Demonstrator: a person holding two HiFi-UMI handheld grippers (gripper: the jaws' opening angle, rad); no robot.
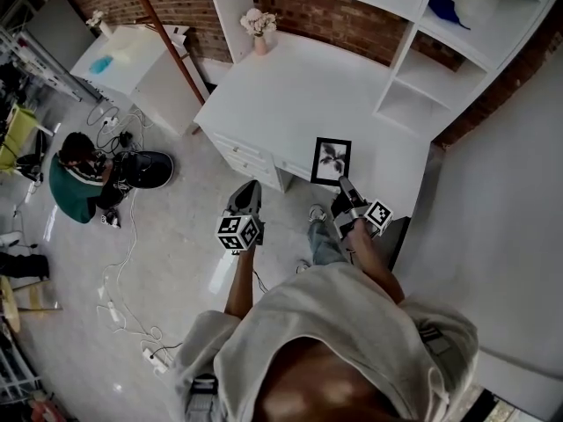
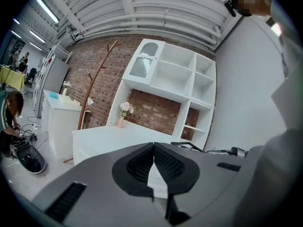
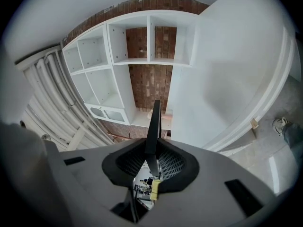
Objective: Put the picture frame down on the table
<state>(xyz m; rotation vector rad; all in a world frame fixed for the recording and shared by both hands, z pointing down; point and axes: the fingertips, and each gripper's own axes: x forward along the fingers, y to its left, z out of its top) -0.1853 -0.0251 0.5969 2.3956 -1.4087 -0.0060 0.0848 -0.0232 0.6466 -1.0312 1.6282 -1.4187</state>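
The right hand-held gripper (image 1: 344, 187) clamps the picture frame (image 1: 332, 160) edge-on, jutting forward over the table (image 1: 290, 95).

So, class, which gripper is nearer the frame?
Right. The right gripper is clamped on the edge of the frame; the left gripper hangs apart, to the frame's left, shut and empty.

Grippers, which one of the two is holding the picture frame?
The right gripper: its jaws clamp the black picture frame's edge. The left gripper is shut on nothing.
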